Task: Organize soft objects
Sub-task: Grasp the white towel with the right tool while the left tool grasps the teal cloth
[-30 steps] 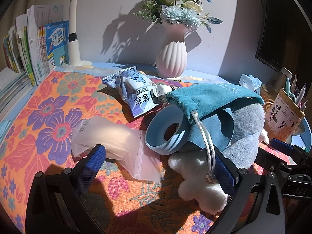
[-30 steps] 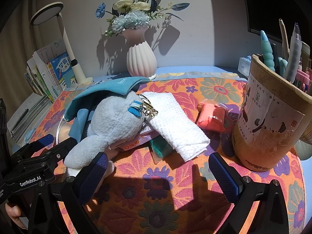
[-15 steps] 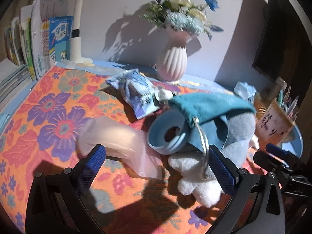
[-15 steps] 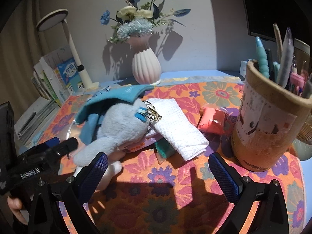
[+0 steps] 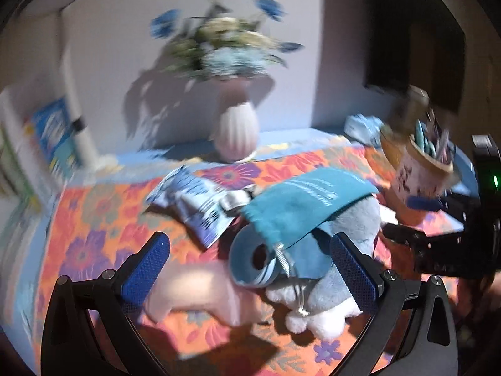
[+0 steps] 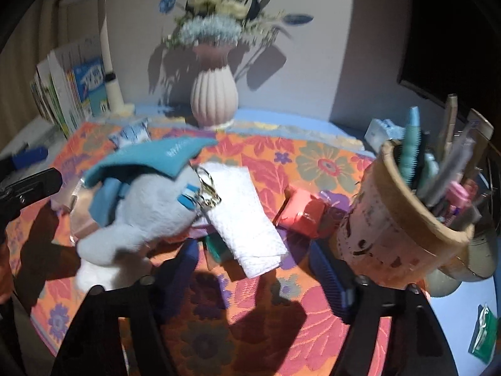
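Observation:
A grey and white plush toy (image 5: 350, 244) lies on the floral cloth (image 5: 94, 225) with a teal drawstring pouch (image 5: 300, 200) draped over it; both also show in the right wrist view, the plush (image 6: 147, 219) and the pouch (image 6: 150, 159). A blue silicone ring (image 5: 253, 260) and a pale plastic bag (image 5: 194, 285) lie beside them. A white folded towel (image 6: 241, 210) lies right of the plush. My left gripper (image 5: 247, 272) is open above the bag and ring. My right gripper (image 6: 256, 269) is open, raised near the towel's end.
A pink ribbed vase (image 6: 214, 94) with flowers stands at the back. A pen holder (image 6: 404, 219) stands at the right. Books (image 6: 69, 91) and a lamp (image 6: 106, 62) are at the back left. A snack packet (image 5: 194, 206) and a red packet (image 6: 300, 213) lie on the cloth.
Both grippers have lifted and pulled back, so the objects look smaller and lower. Both views are blurred by motion. Nothing on the cloth has moved.

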`<act>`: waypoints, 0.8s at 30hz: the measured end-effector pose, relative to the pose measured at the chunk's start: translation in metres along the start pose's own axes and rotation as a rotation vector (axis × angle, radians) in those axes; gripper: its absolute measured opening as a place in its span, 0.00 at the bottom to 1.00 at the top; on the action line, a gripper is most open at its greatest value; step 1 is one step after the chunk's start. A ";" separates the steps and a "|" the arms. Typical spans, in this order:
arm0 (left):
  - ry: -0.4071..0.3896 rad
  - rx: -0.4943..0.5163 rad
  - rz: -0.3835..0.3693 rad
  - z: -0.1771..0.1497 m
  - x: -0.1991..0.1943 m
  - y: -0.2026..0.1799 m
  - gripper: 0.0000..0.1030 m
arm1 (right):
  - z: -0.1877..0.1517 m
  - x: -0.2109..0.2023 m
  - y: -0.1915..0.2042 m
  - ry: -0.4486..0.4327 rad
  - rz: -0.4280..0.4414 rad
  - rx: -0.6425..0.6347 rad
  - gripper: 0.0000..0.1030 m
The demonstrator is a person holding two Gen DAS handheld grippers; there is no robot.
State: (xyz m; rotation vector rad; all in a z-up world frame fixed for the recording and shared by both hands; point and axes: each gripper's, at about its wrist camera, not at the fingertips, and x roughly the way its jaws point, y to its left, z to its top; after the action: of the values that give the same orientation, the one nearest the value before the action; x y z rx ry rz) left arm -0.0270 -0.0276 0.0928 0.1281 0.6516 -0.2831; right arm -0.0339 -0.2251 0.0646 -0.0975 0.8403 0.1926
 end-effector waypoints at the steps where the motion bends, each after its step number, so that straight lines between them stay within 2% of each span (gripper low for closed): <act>1: 0.007 0.021 -0.006 0.003 0.005 -0.004 0.96 | 0.001 0.004 0.000 0.009 0.005 -0.004 0.64; 3: 0.018 0.059 -0.025 0.008 0.012 -0.009 0.90 | 0.003 0.010 0.001 0.016 -0.002 -0.022 0.63; 6: 0.036 0.122 -0.041 0.015 0.023 -0.019 0.87 | 0.007 0.021 0.005 0.031 -0.024 -0.057 0.58; 11: 0.085 0.177 -0.058 0.022 0.046 -0.026 0.70 | 0.010 0.039 0.005 0.072 0.000 -0.063 0.41; 12: 0.096 0.163 -0.080 0.024 0.049 -0.025 0.58 | 0.011 0.040 0.006 0.071 0.003 -0.063 0.39; 13: 0.101 0.150 -0.099 0.025 0.051 -0.025 0.44 | 0.011 0.040 0.006 0.069 0.010 -0.062 0.31; 14: 0.106 0.133 -0.116 0.026 0.052 -0.024 0.41 | 0.012 0.040 0.007 0.068 0.013 -0.062 0.26; 16: 0.095 0.110 -0.125 0.026 0.051 -0.024 0.24 | 0.012 0.037 0.007 0.060 0.018 -0.063 0.18; 17: 0.090 0.098 -0.124 0.026 0.050 -0.023 0.21 | 0.011 0.035 0.008 0.056 0.020 -0.062 0.14; 19: 0.067 0.050 -0.125 0.028 0.044 -0.020 0.12 | 0.011 0.029 0.006 0.040 0.027 -0.047 0.11; 24: 0.009 -0.075 -0.161 0.034 0.017 0.001 0.10 | 0.011 0.004 -0.003 -0.013 0.060 0.023 0.09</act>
State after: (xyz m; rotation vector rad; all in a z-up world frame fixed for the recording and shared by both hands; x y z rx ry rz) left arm 0.0061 -0.0374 0.1088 0.0054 0.6821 -0.4126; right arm -0.0224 -0.2258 0.0685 -0.0498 0.8330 0.2398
